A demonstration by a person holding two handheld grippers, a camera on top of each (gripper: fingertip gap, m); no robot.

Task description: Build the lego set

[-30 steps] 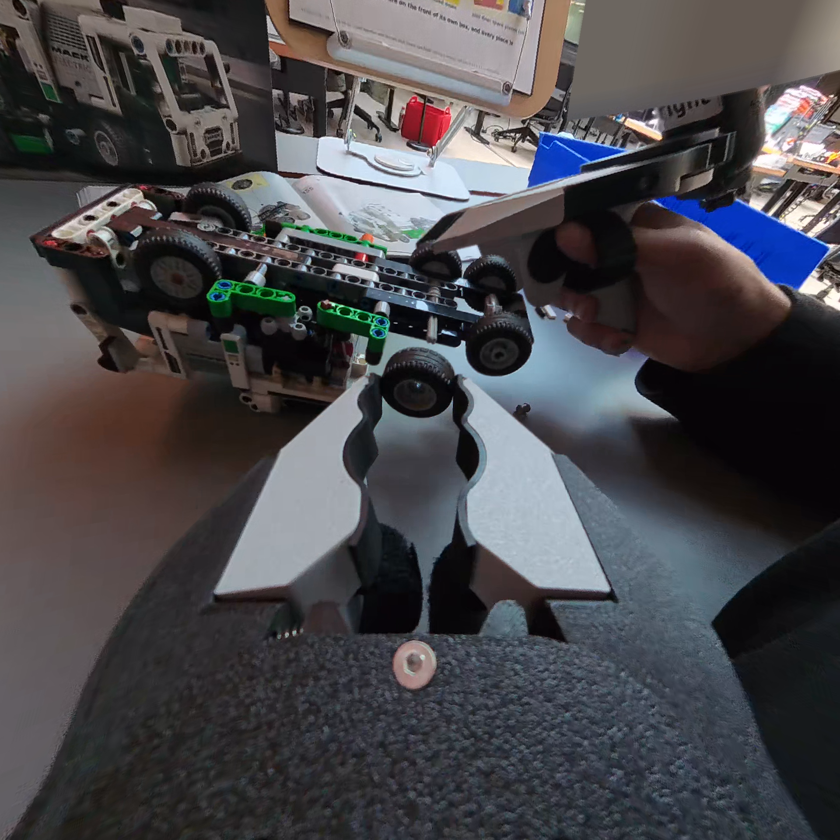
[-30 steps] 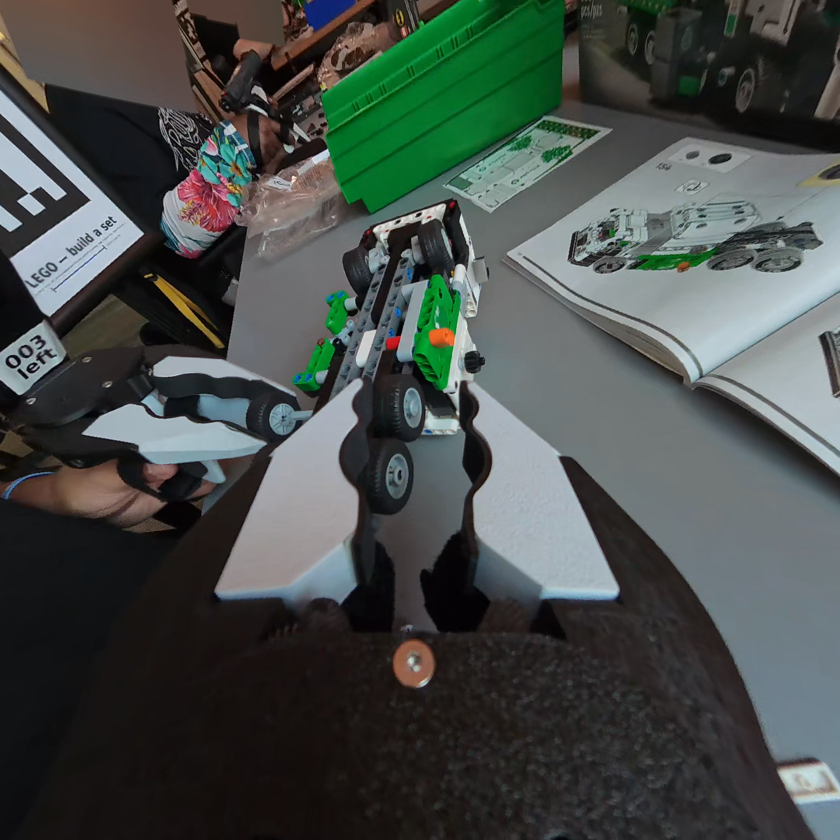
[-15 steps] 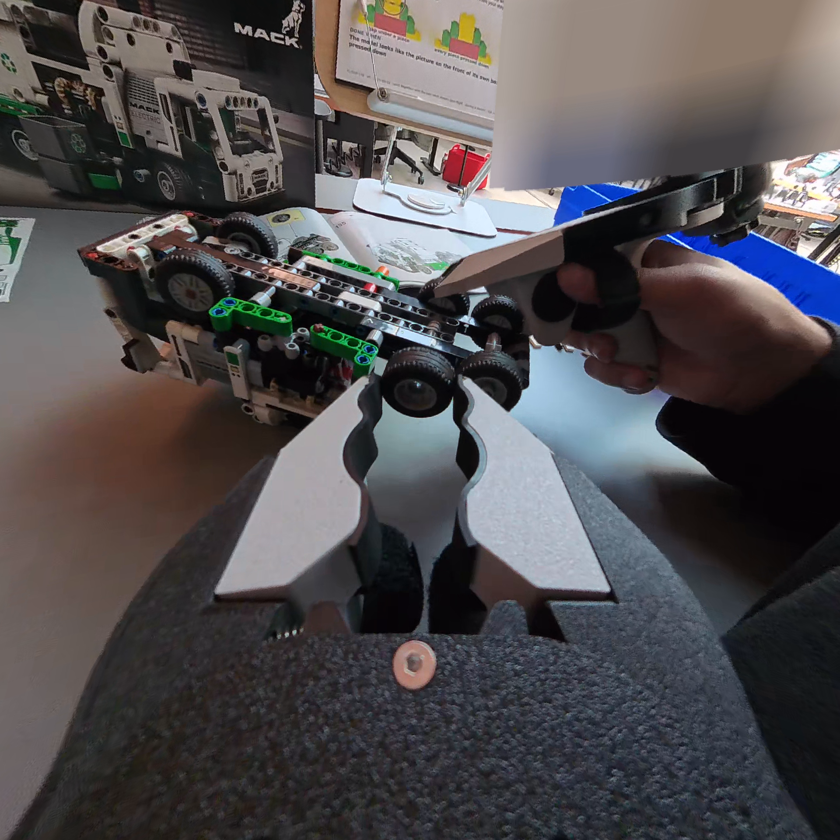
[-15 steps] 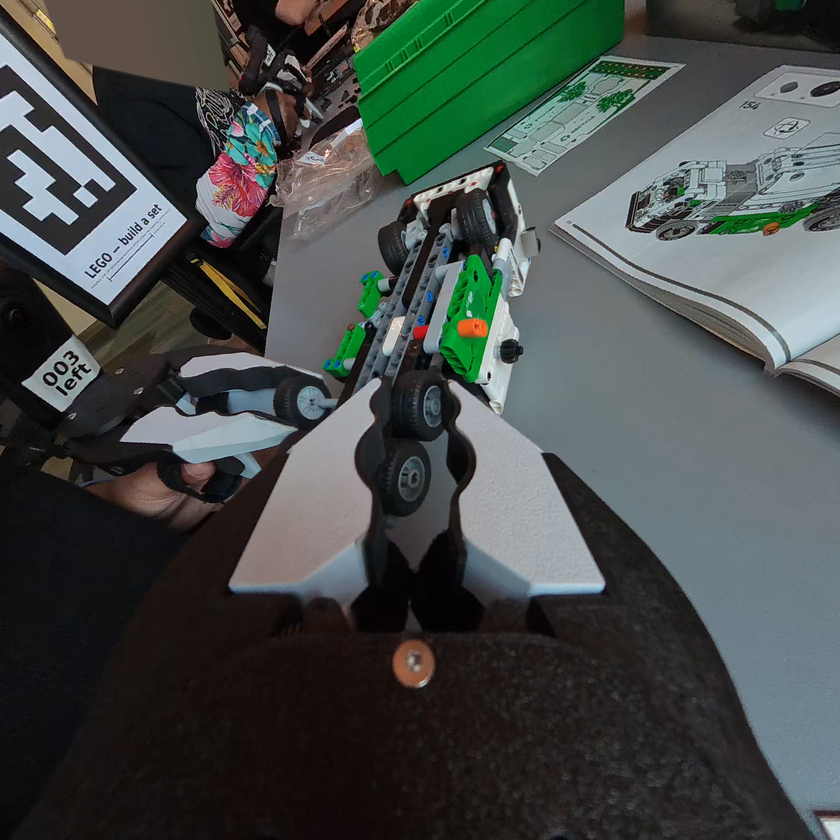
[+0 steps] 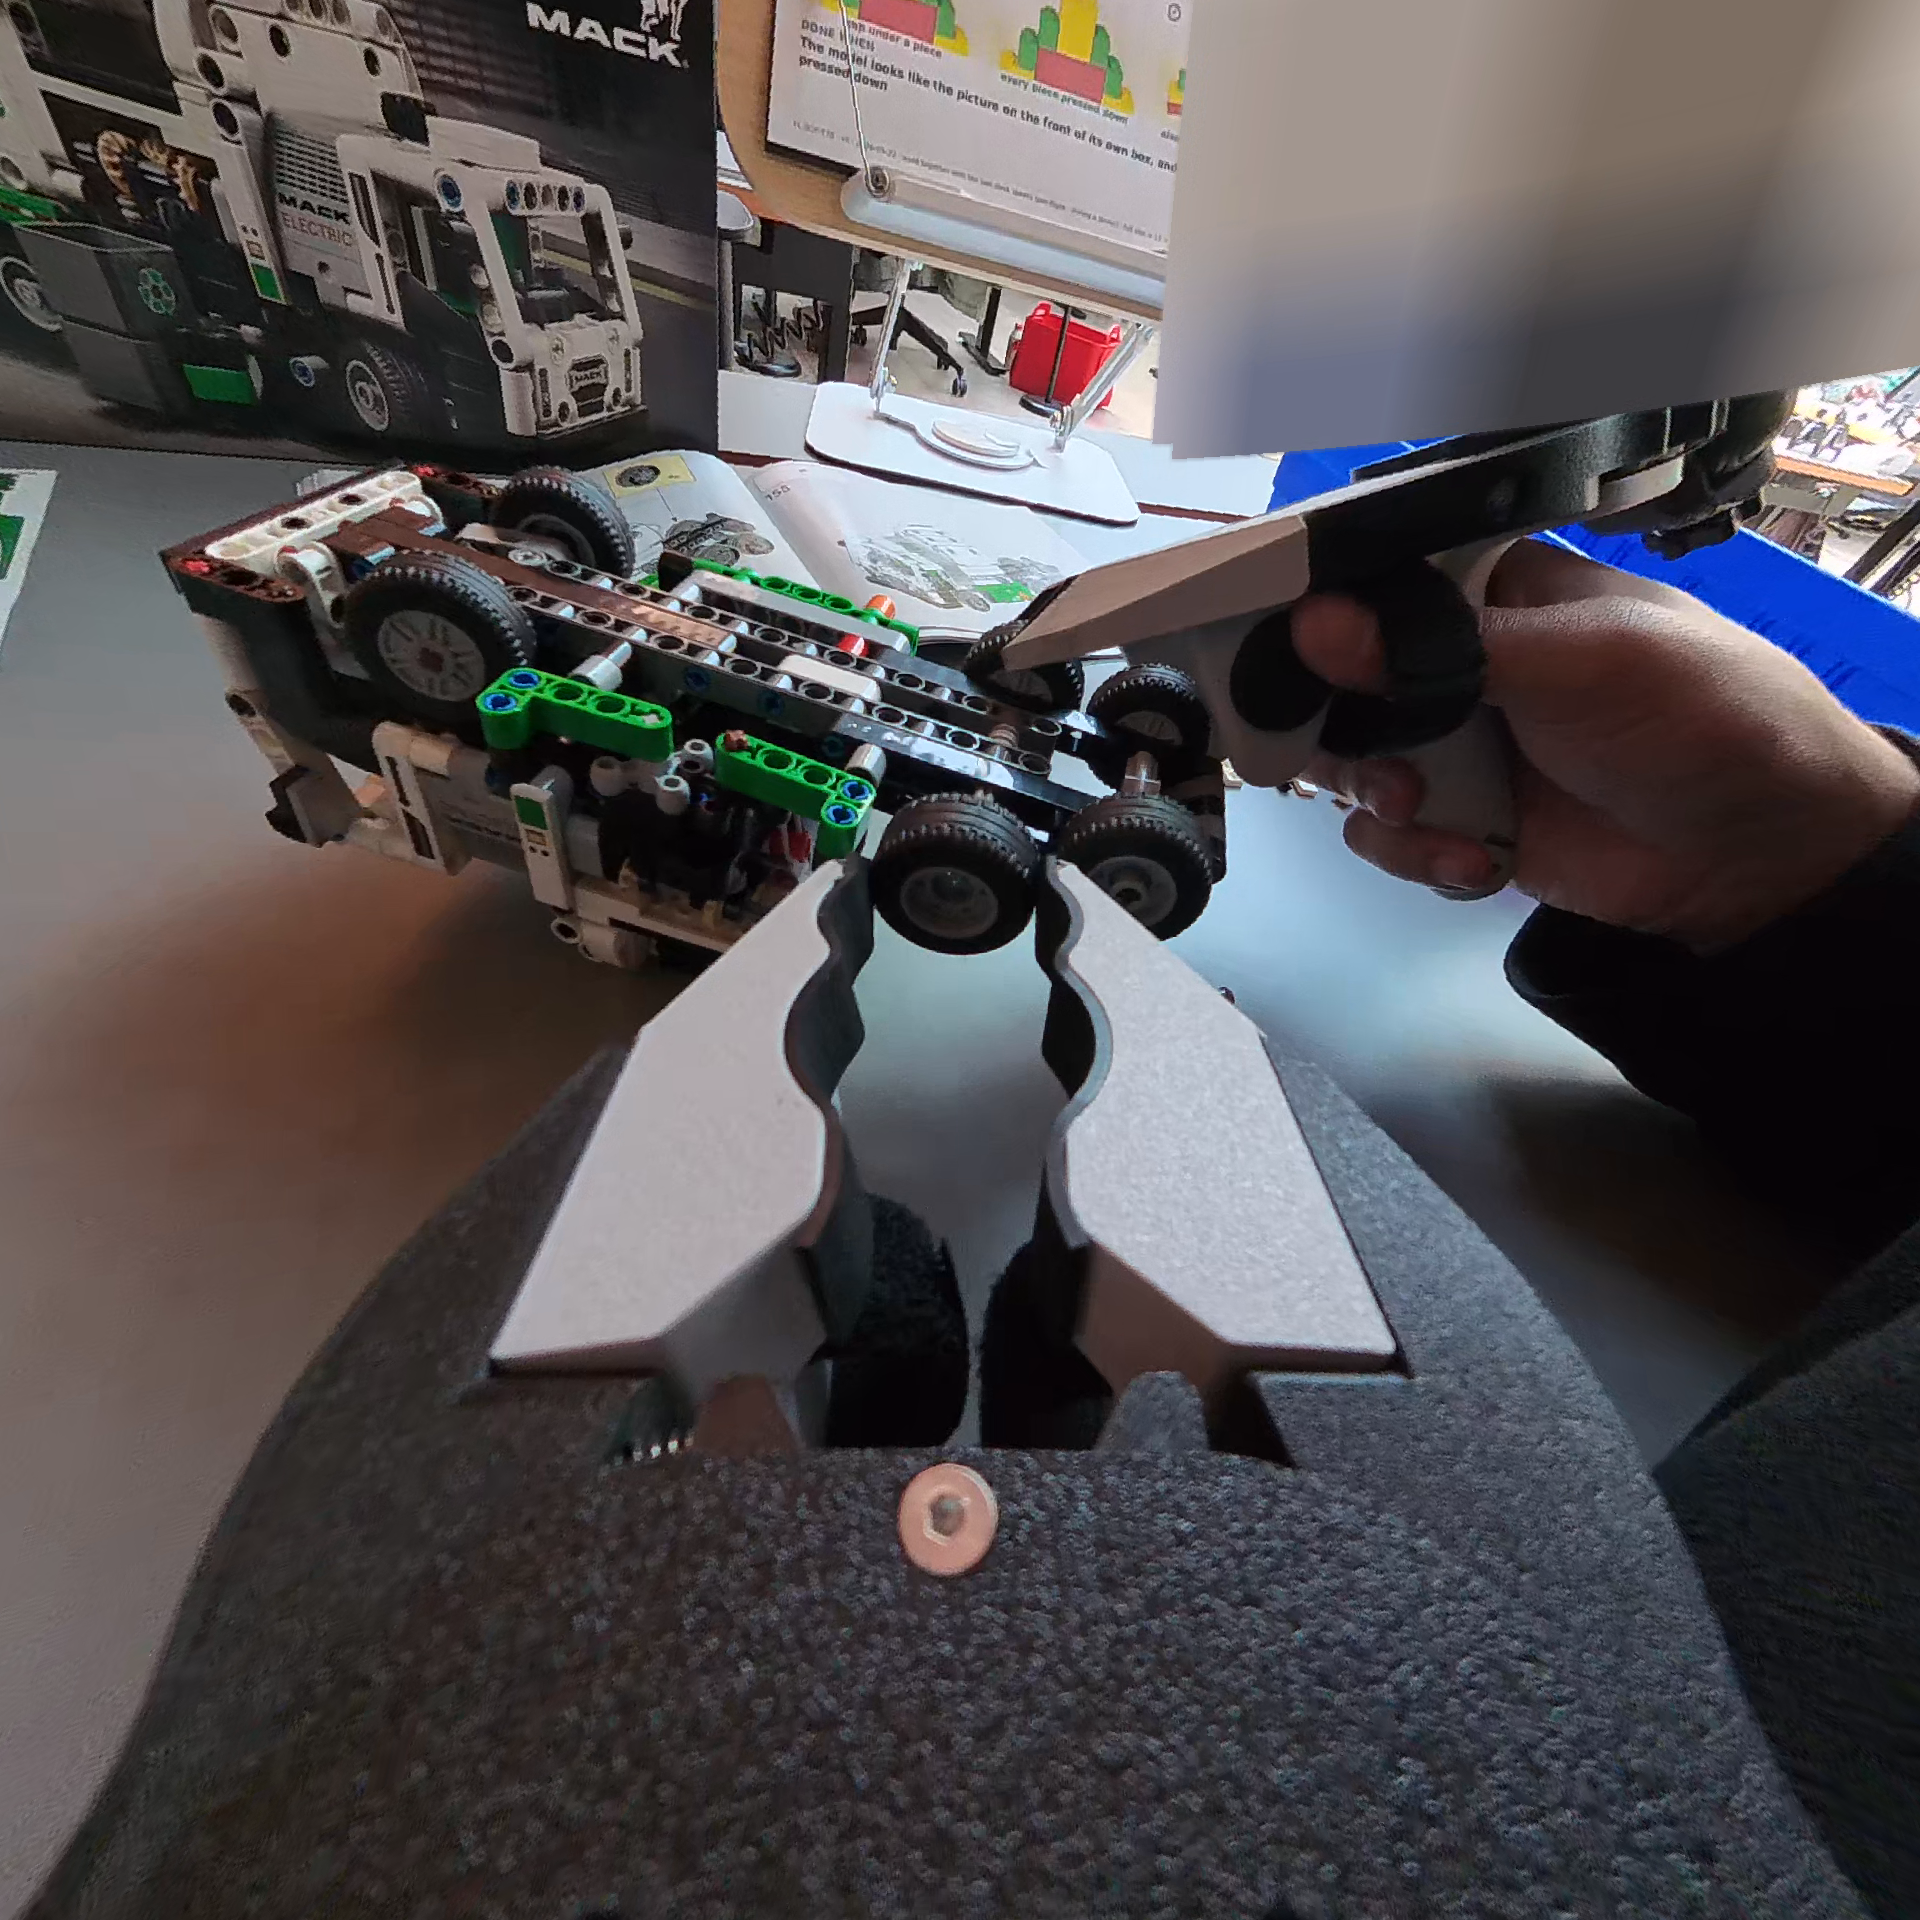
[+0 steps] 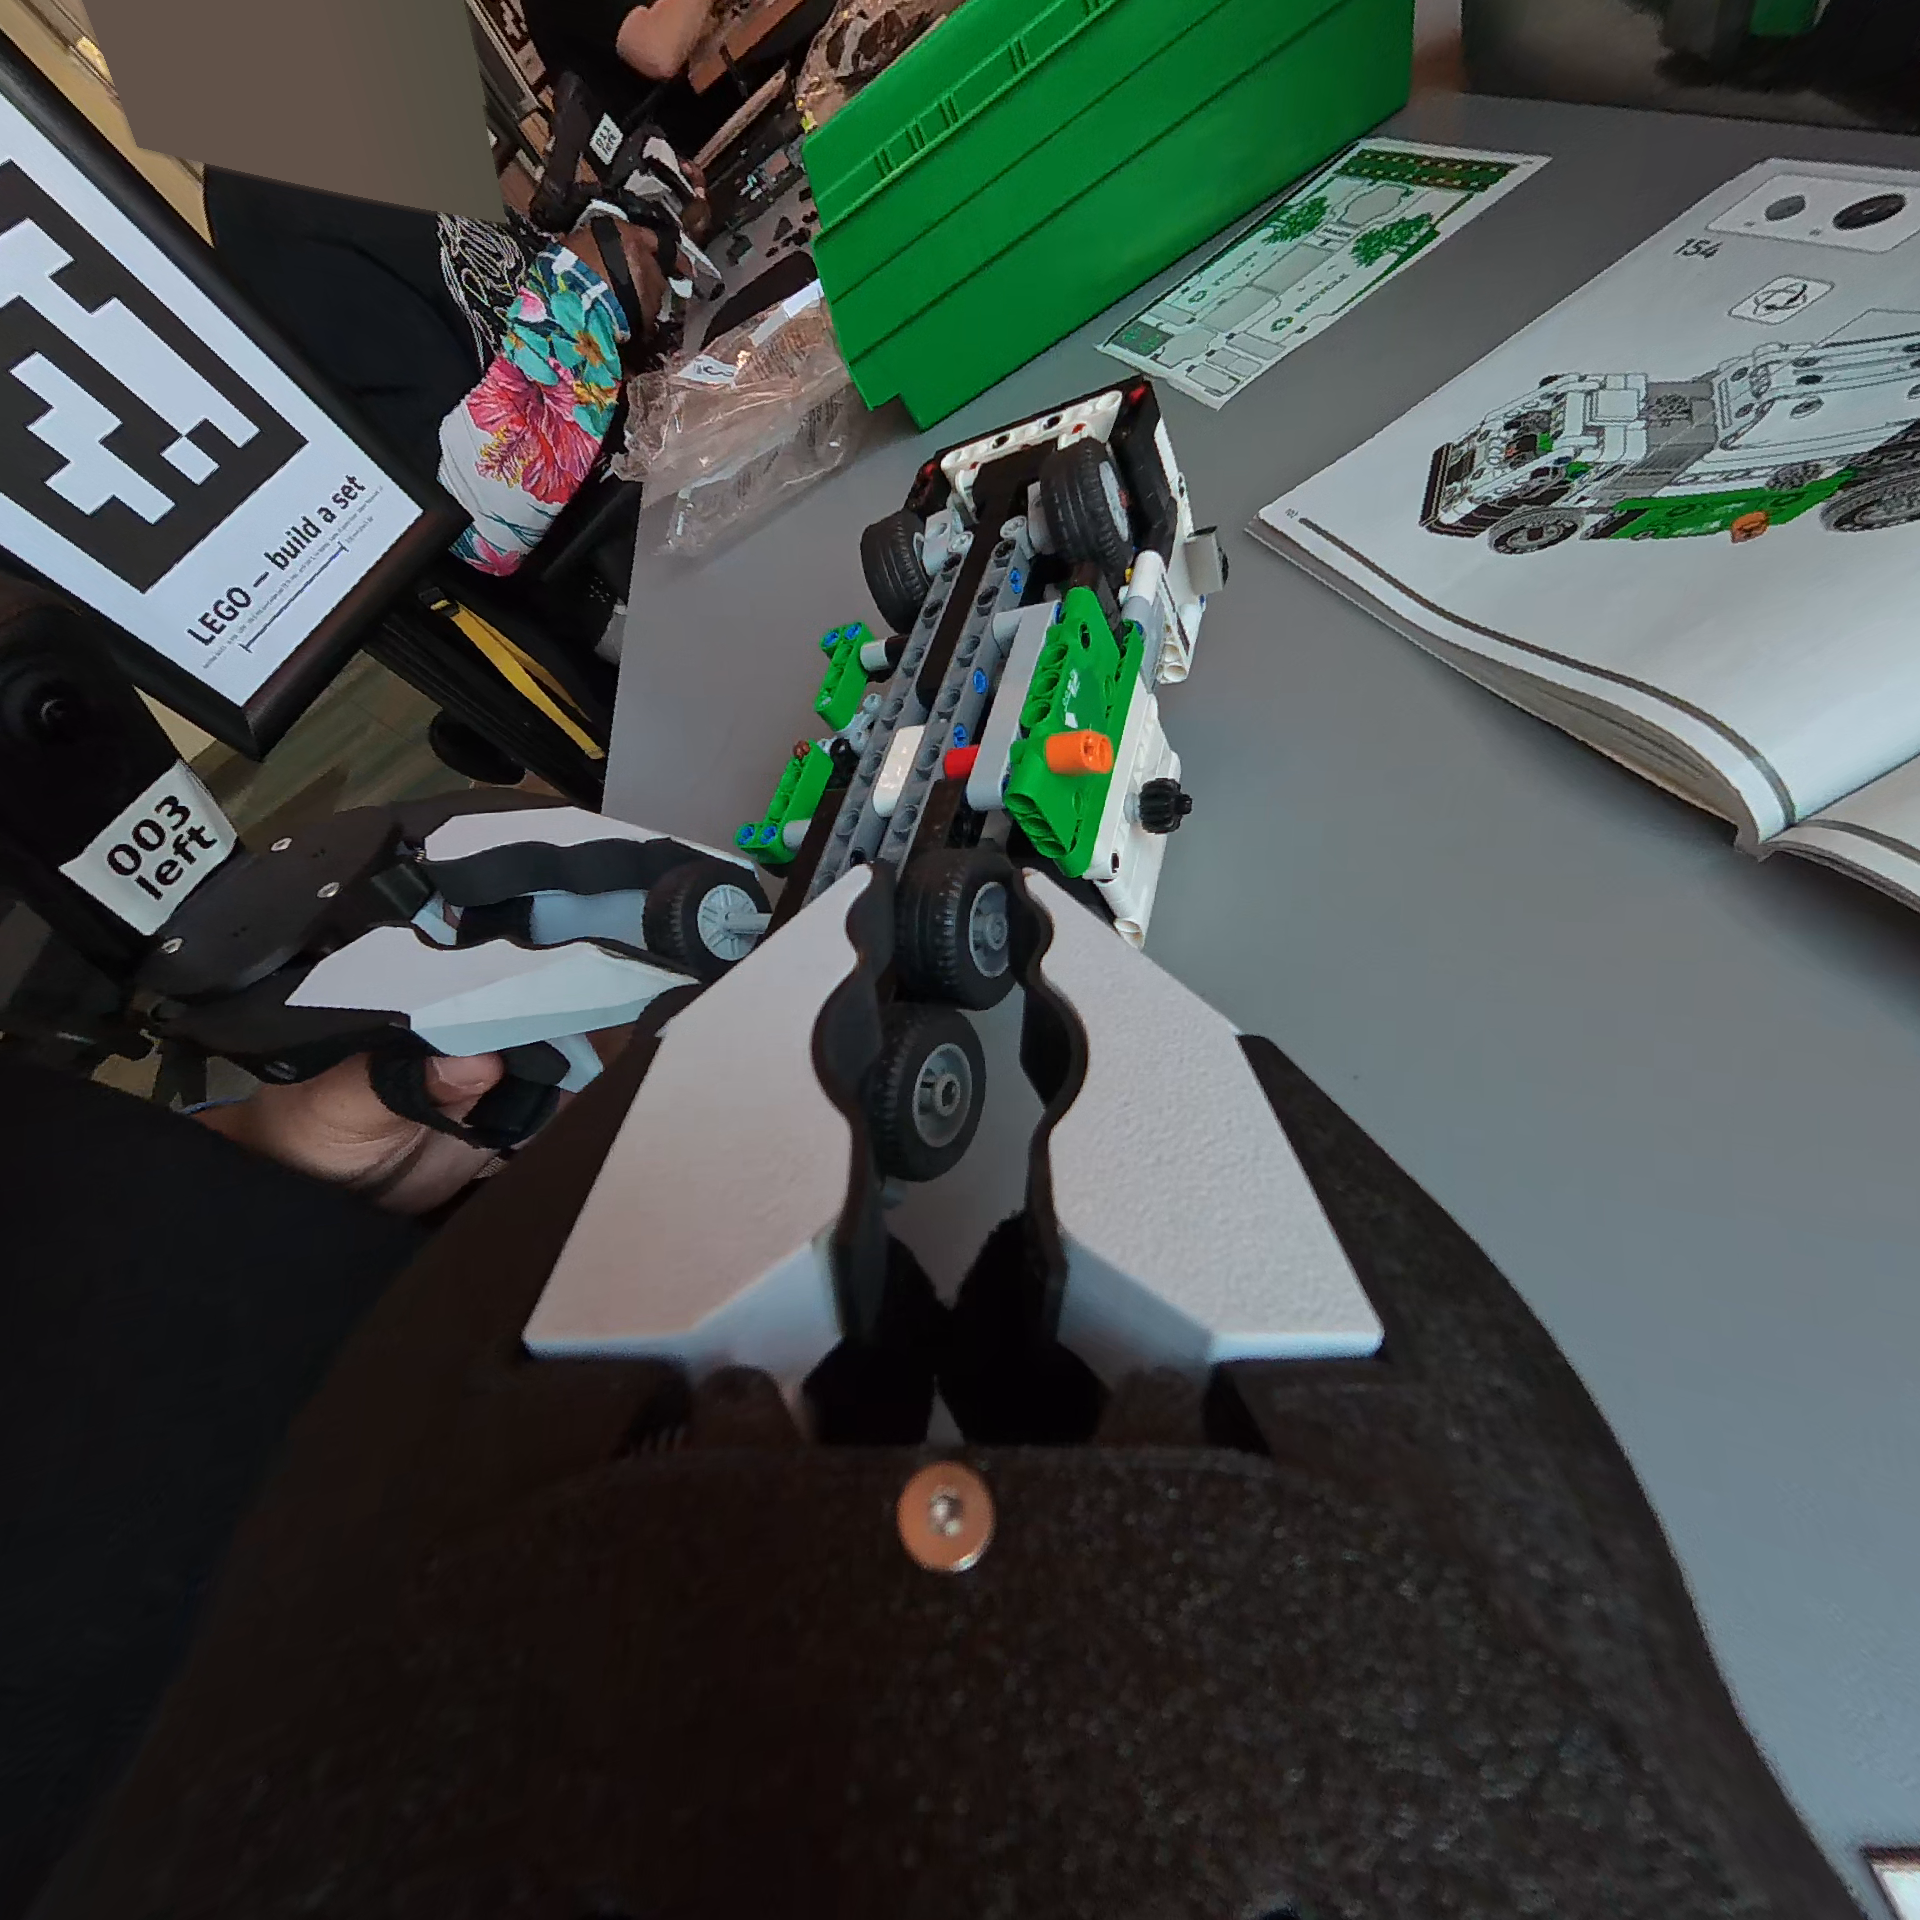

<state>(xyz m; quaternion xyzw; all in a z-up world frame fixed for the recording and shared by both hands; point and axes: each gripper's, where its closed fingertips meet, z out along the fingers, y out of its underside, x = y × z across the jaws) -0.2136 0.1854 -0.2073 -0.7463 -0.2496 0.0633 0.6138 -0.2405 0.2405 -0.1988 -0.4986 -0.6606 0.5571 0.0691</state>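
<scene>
Risk: left gripper [image 5: 951,914] pinching loose wheel [image 5: 954,881], right gripper [image 6: 951,914] clamping truck chassis [image 6: 997,686] rear wheels; misaligned axle push could tip chassis.

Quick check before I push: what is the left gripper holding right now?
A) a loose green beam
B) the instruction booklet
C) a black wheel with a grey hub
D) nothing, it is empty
C: in the left wrist view the left gripper has its fingers closed on a wheel at the rear of the truck model, which lies underside up on the table.
</scene>
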